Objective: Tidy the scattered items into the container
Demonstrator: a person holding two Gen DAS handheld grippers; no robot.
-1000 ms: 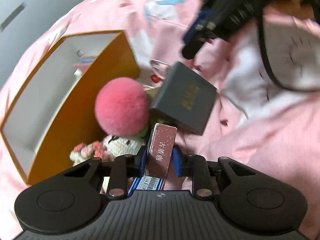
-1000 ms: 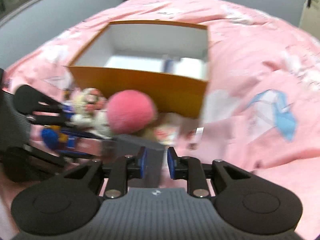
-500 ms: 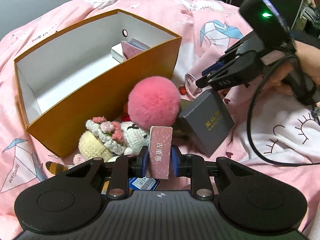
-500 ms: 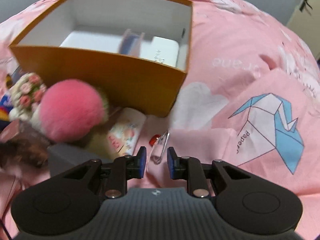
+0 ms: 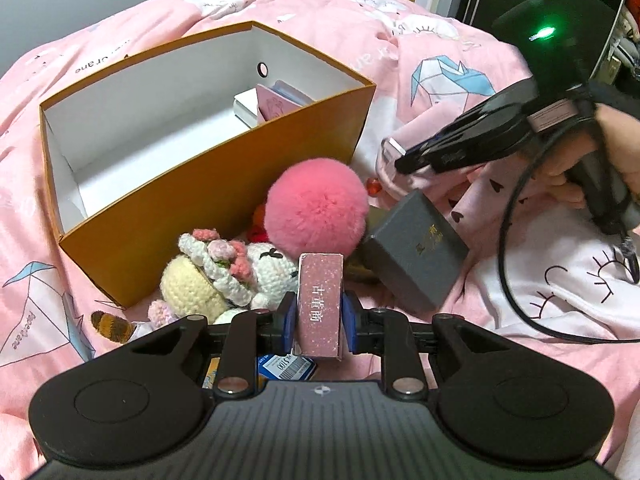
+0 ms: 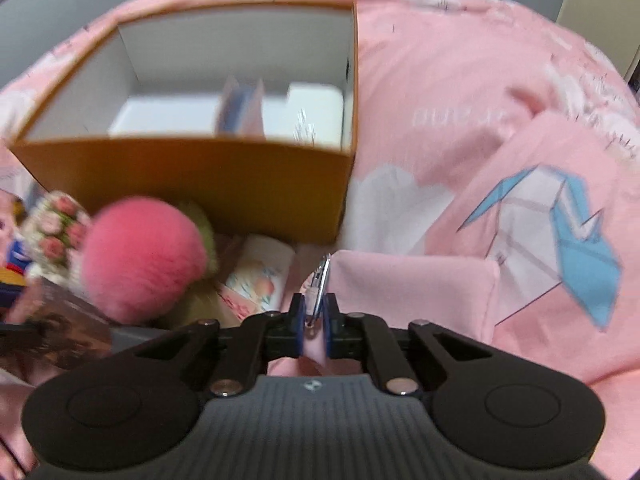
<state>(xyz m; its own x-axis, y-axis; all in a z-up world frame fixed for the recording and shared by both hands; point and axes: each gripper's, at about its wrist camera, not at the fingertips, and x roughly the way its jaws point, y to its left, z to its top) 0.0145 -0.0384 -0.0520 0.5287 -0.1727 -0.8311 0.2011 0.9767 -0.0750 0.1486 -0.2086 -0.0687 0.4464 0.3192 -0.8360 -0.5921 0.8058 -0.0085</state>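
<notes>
An orange box (image 5: pixel 224 184) with a white inside stands on the pink bedding; it also shows in the right wrist view (image 6: pixel 200 172). My left gripper (image 5: pixel 319 322) is shut on a small pink box (image 5: pixel 320 308) with dark lettering, held upright in front of the orange box. My right gripper (image 6: pixel 315 314) is shut on a metal clip (image 6: pixel 321 284) beside the orange box's near corner; it shows in the left wrist view (image 5: pixel 404 160) at the right. A pink pompom (image 5: pixel 316 210), a crocheted doll (image 5: pixel 224 272) and a grey box (image 5: pixel 416 256) lie between the grippers.
Cards and a white box (image 5: pixel 272 106) sit inside the orange box. A peach-print packet (image 6: pixel 256 280) lies beside the pompom. A barcode-labelled blue item (image 5: pixel 286 368) lies under my left gripper. The right gripper's black cable (image 5: pixel 508 264) trails over the bedding.
My right gripper has closed on the metal clip that lay open between its fingers before. My left gripper still holds the pink box and has risen slightly.
</notes>
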